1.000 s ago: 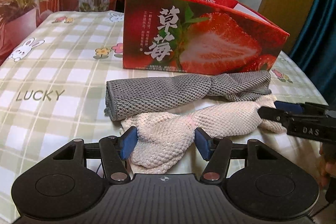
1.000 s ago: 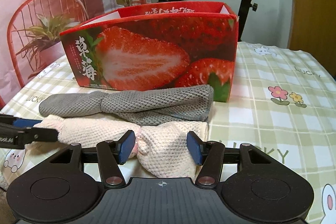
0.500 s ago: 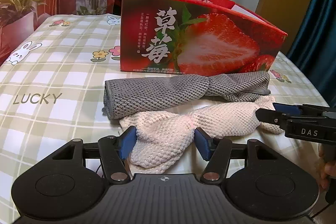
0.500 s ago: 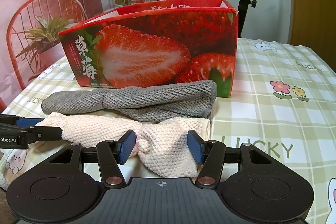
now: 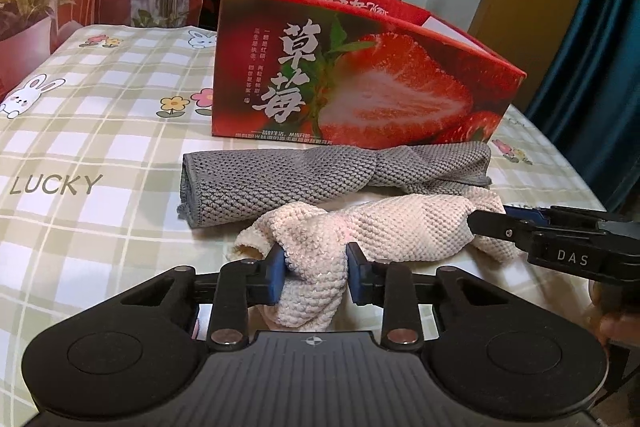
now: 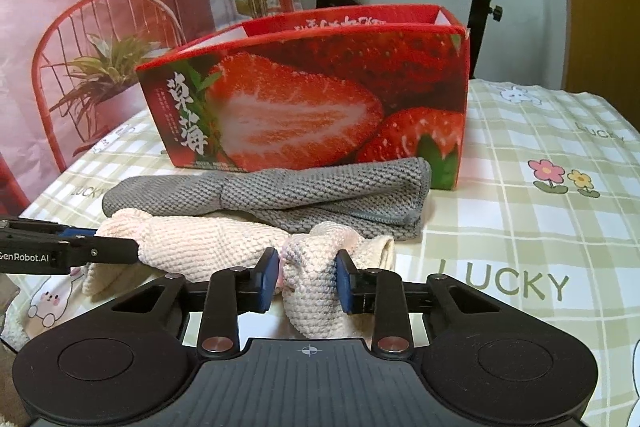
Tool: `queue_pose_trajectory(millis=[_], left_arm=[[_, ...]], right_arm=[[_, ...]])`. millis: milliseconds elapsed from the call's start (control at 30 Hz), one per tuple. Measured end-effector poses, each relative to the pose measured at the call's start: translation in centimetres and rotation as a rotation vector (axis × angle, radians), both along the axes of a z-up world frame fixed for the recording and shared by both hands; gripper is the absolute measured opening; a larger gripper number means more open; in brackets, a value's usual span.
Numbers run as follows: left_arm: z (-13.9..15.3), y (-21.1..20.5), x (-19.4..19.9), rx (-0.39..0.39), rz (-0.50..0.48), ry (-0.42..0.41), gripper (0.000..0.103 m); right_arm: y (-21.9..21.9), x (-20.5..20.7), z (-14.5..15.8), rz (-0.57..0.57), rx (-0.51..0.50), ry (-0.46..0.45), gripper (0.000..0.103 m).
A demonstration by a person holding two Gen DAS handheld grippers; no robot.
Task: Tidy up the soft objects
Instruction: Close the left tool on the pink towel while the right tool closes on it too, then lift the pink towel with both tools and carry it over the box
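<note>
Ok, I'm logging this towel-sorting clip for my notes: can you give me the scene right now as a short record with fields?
surface: checked tablecloth printed with LUCKY
container: open red strawberry box, behind the towels
grey towel: grey towel, rolled, lying in front of the box
pink towel: pink towel, nearest the cameras, beside the grey one
left gripper: left gripper, jaws closing, one end of the pink towel bunched between the pads
right gripper: right gripper, jaws closing, the other end bunched between the pads
in box: contents not visible

The left gripper [image 5: 316,269] points down at a slant, its jaws closing on the pink cloth [image 5: 384,227] between them. The right gripper [image 6: 307,277] does the same at the cloth's other end.
</note>
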State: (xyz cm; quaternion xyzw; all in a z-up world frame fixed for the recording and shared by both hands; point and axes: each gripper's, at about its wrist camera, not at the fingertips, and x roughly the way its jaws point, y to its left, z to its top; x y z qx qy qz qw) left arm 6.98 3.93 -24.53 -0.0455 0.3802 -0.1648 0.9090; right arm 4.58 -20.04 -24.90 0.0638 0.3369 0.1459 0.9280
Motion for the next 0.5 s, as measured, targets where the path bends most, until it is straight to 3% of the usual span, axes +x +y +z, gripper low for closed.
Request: queue_pose_trajectory(millis=[500], left_arm=[[2.4, -0.1, -1.7, -0.014, -0.03, -0.135, 0.032]], right_arm=[[0.0, -1.5, 2.0, 0.015, 0.005, -0.12, 0.026]])
